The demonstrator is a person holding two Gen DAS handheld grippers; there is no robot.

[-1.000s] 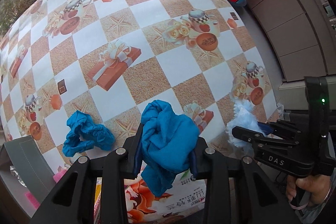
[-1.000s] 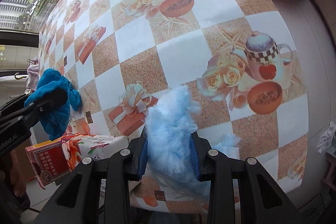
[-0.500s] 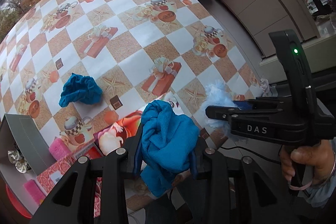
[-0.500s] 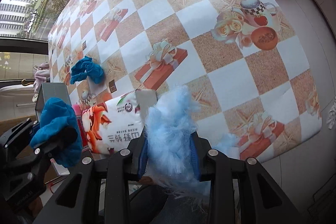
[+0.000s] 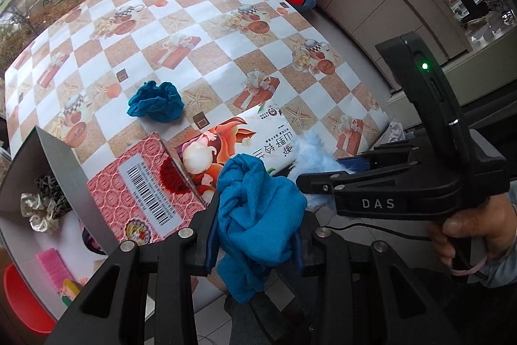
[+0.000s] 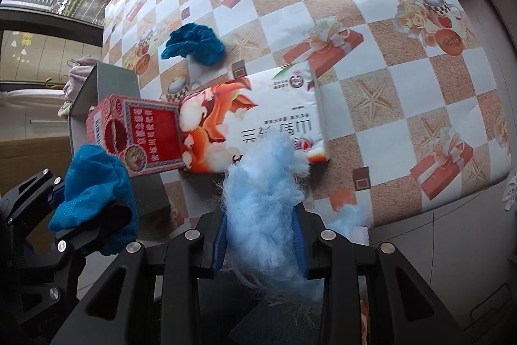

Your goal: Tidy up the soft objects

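My left hand-held gripper (image 5: 255, 235) pinches a blue cloth (image 5: 258, 212); my right hand-held gripper (image 6: 261, 235) pinches pale blue fluff (image 6: 265, 215). Both have lifted back off the tabletop (image 5: 226, 37), toward the open box (image 5: 61, 170); one blue scrunchie (image 5: 155, 101) remains.

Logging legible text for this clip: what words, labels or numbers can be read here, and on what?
"DAS": on the side of the right gripper.
Barcode, digits too small: red box.
Chinese characters, upside down, too blurred to quote: white fox-picture pack.
Yellow characters, unreadable: red box's front.
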